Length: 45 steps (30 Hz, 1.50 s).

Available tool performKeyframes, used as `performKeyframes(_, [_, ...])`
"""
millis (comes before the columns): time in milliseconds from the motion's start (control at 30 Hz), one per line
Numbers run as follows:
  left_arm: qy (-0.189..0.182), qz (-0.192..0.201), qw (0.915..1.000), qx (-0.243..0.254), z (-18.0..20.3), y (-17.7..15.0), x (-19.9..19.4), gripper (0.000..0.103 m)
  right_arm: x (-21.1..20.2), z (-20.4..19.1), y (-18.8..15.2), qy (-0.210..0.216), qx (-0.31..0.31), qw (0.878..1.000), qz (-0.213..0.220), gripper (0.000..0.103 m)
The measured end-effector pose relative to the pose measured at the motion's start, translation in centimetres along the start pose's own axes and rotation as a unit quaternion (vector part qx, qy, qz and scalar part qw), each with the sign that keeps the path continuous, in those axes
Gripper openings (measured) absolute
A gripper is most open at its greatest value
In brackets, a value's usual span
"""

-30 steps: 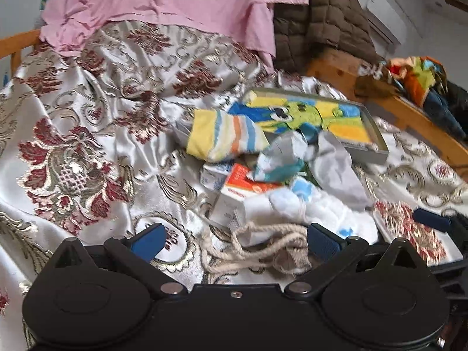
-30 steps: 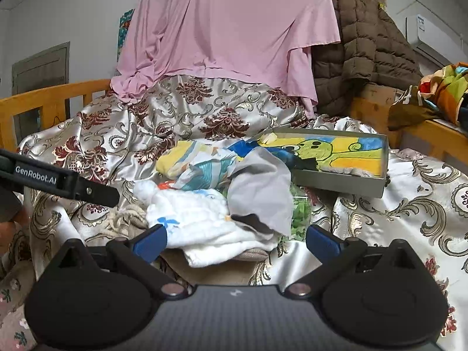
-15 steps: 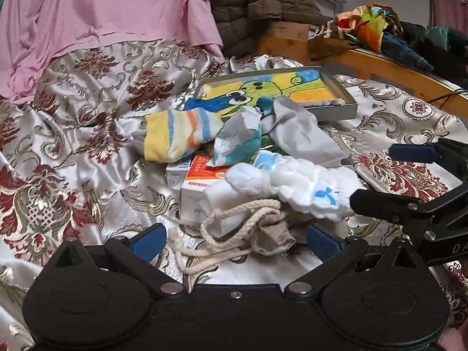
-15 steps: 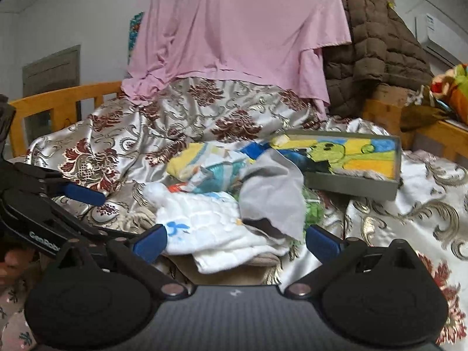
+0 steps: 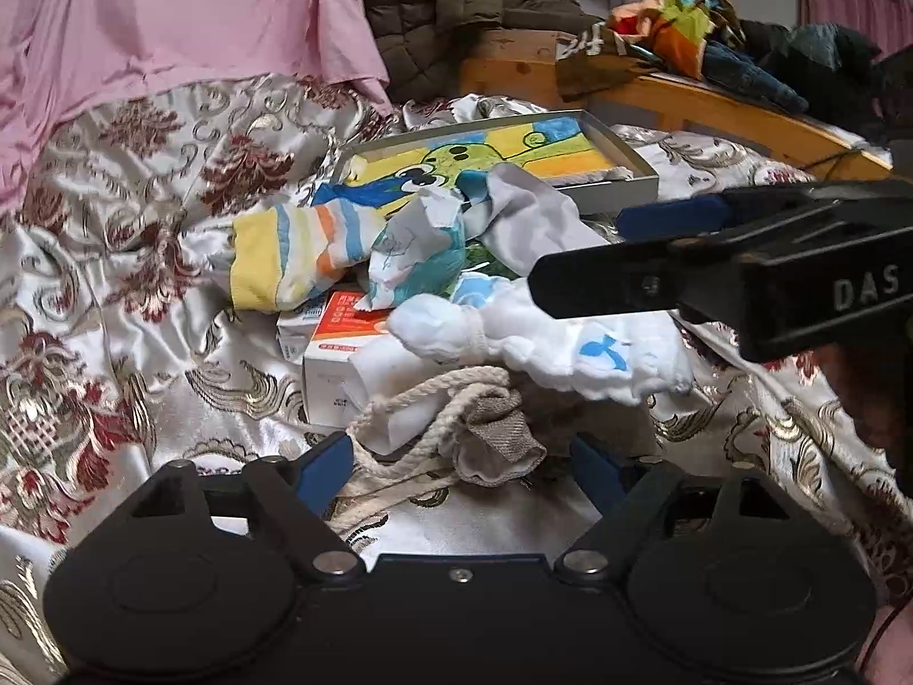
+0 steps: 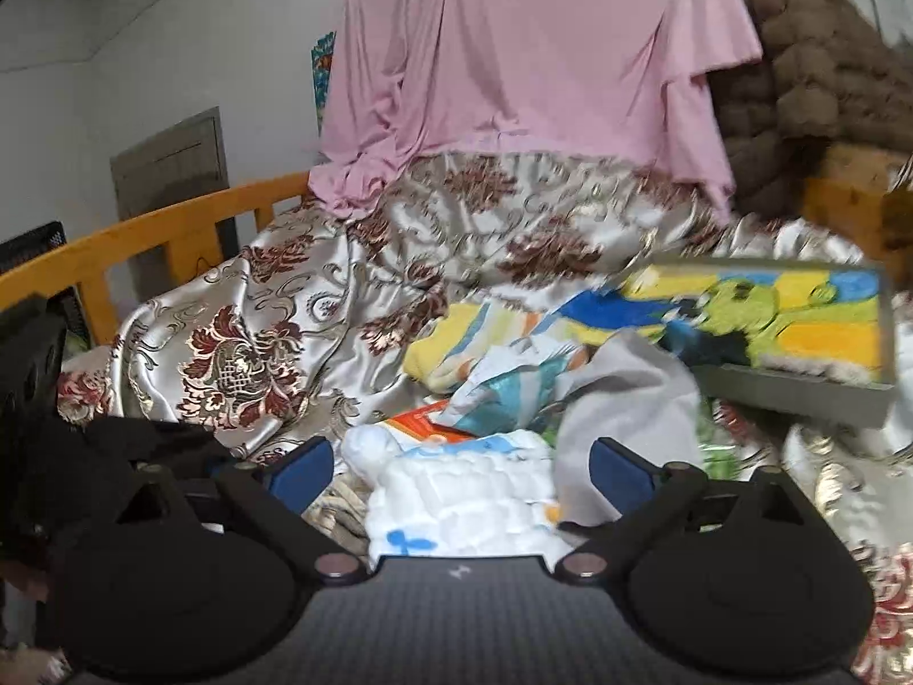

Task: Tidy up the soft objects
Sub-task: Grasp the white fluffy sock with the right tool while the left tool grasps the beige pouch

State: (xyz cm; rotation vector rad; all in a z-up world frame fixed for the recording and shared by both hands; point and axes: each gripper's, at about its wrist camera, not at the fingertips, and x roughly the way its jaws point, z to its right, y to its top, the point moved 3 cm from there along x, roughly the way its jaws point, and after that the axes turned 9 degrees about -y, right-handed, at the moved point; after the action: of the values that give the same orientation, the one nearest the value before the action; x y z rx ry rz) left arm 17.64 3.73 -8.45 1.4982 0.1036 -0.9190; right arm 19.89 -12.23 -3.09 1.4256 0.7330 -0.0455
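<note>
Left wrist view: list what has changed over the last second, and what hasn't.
The right tongs have come in from the right edge and now reach over the white padded cloth. The left tongs have closed in on the beige drawstring bag; their jaws are closing with the bag between them, not yet gripped. The right jaws are closing too, around the white cloth. The striped sock, orange box and picture tray lie unmoved.

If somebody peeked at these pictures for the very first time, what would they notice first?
Probably the messy pile of soft things in the middle of the shiny flowered bedspread: a stripy yellow sock, a fluffy white cloth and a grey rope-tied bag. Behind the pile sits a flat box with a bright cartoon picture, and a big pink sheet hangs at the back.
</note>
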Motion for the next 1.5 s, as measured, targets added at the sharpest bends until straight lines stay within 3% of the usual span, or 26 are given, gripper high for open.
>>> performKeyframes(167, [-0.016, 0.0, 0.9995, -0.026, -0.8, 0.2, 0.3, 0.076, 2.0, -0.5, -0.1, -0.003, -0.031, 0.999, -0.031, 0.09])
performKeyframes(233, [-0.025, -0.002, 0.9993, -0.029, -0.8, 0.3, 0.6, 0.074, 2.5, -0.7, -0.3, 0.001, -0.032, 0.999, -0.039, 0.083])
performKeyframes(433, [-0.054, 0.012, 0.9973, -0.049, -0.2, 0.8, 1.4, 0.073, 3.2, -1.1, -1.0, 0.01, -0.03, 0.998, -0.057, 0.079])
performKeyframes(567, [-0.059, 0.017, 0.9961, -0.063, -0.3, 0.8, 1.9, 0.073, 3.6, -0.1, -1.4, 0.013, 0.006, 0.998, -0.06, 0.074])
performKeyframes(867, [-0.066, 0.022, 0.9924, -0.102, -1.5, 0.7, 2.3, 0.07, 3.8, 2.0, -1.7, 0.018, 0.083, 0.994, -0.063, 0.049])
performKeyframes(1033, [-0.071, 0.024, 0.9912, -0.109, -1.7, 0.8, 2.7, 0.059, 3.6, 3.0, -1.9, 0.019, 0.119, 0.991, -0.058, 0.035])
performKeyframes(1400, [-0.063, 0.026, 0.99, -0.123, -1.3, 0.7, 2.1, 0.051, 2.9, 4.0, -1.6, 0.026, 0.153, 0.987, -0.036, 0.029])
performKeyframes(1500, [-0.045, 0.029, 0.9935, -0.1, 0.2, 0.3, 1.3, 0.05, 2.7, 4.0, -1.6, 0.023, 0.156, 0.987, -0.036, 0.029])
